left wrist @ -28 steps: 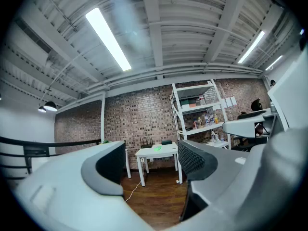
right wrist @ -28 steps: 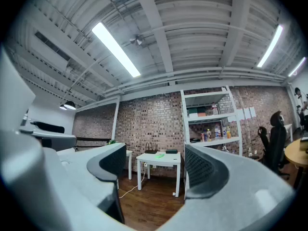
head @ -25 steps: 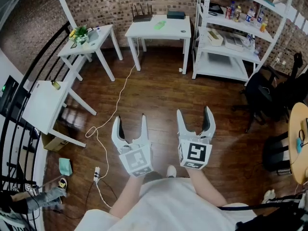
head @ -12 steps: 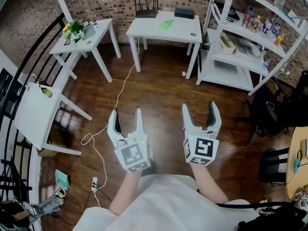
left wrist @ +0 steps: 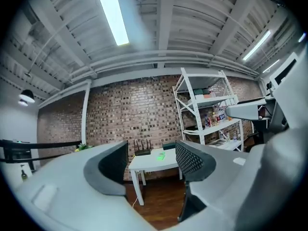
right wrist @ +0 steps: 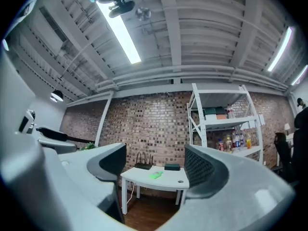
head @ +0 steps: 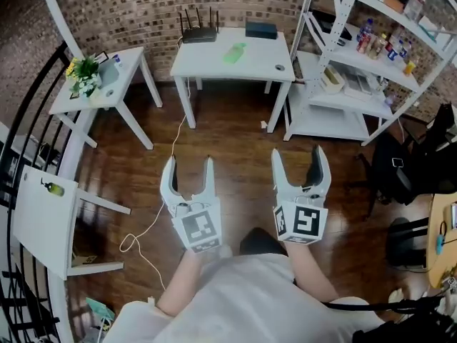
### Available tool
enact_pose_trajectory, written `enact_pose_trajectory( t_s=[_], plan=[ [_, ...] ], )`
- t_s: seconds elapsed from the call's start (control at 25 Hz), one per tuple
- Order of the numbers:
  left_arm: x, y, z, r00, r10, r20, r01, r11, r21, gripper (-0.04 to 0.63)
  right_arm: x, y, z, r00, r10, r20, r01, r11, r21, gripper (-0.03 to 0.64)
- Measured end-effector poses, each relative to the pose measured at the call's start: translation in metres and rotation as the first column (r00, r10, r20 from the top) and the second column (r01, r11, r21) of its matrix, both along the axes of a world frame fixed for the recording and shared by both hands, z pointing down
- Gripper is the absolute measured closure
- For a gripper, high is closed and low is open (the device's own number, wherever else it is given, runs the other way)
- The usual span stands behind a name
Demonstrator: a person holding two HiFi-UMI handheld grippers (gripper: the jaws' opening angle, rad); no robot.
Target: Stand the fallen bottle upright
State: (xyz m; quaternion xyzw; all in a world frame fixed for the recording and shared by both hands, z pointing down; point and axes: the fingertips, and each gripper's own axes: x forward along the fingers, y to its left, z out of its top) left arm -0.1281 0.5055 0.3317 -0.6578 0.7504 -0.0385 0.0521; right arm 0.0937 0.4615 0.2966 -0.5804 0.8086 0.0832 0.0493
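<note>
A light green bottle (head: 233, 53) lies on its side on the white table (head: 265, 51) against the brick wall, far ahead of both grippers. It shows small in the left gripper view (left wrist: 160, 155) and the right gripper view (right wrist: 155, 175). My left gripper (head: 189, 164) is held level over the wood floor, its jaws opening with nothing between them. My right gripper (head: 298, 156) stands open beside it, also empty. Both point toward the table and are well short of it.
A router (head: 198, 31), a dark box (head: 260, 28) and a small dark disc (head: 279, 67) share the table. A side table with a plant (head: 86, 73) stands left, a white shelf rack (head: 357, 56) right, black chairs (head: 403, 174) far right. A cable (head: 166, 168) trails across the floor.
Both grippers have travelled forward together across the floor, and the table with the green bottle looks nearer and more centred. The side tables have slid left.
</note>
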Motion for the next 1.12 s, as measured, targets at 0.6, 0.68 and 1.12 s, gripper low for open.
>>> enact_pose_trajectory(
  t_s=[0.6,0.68,1.12],
  plan=[
    [-0.020,-0.320,0.001,0.995,-0.030,0.098,0.032,0.999,-0.021,0.247,-0.046,-0.336,0.003,0.993,-0.086,-0.082,0.092,0.994,0.064,0.267],
    [-0.025,-0.356,0.007,0.995,-0.031,0.099,0.035,0.999,-0.037,0.247,-0.051,-0.374,0.008,0.992,-0.092,-0.084,0.095,0.995,0.042,0.267],
    [-0.061,-0.577,0.075,0.995,0.071,0.063,-0.063,0.990,-0.127,0.250,-0.074,-0.571,0.087,0.987,-0.080,-0.139,0.063,0.990,-0.128,0.270]
  ],
)
